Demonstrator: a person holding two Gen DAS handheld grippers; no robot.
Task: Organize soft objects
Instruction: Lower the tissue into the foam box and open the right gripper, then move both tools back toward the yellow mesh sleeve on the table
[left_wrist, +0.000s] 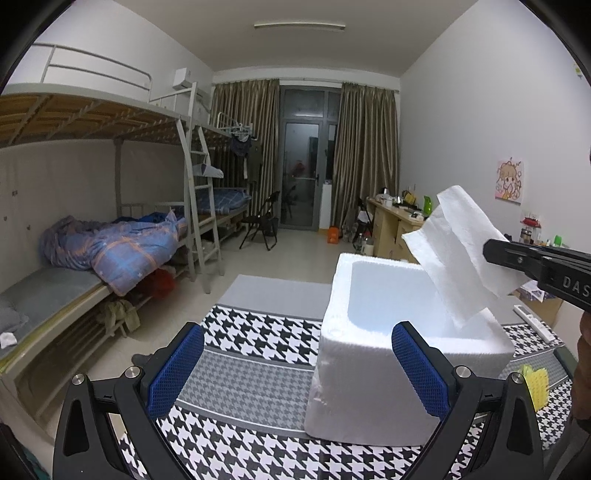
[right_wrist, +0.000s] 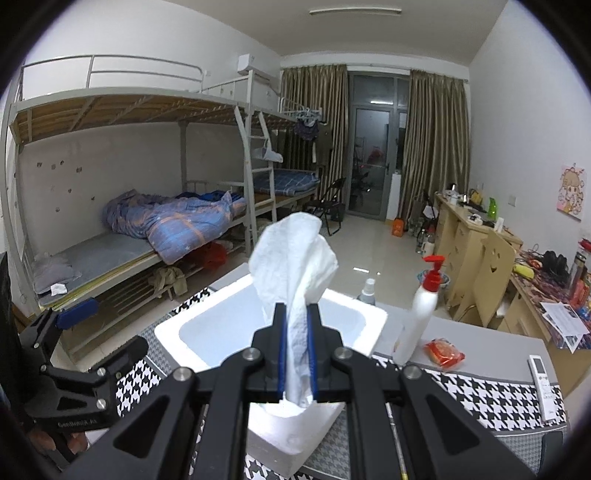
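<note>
Two grippers worked over a checked table as a person sorted soft things into a foam box. Nearest, the right gripper (right_wrist: 297, 341) had its jaws closed tight on a white paper towel (right_wrist: 295, 258), pinching the sheet near its lower end so that the loose part stood up and away, its long axis running along the fingers and tilting toward the far side of the room. The towel hung above the near rim of the open foam box (right_wrist: 207, 325), not yet inside. The left gripper (left_wrist: 295, 369) hovered near the box's left side, jaws wide apart and holding nothing. By the look of it, the step in hand was carrying the towel to the box; the next move would call for lowering it into the hollow and parting the jaws. Farther right stood a pump bottle (right_wrist: 421, 310) and a red packet (right_wrist: 445, 353).
</note>
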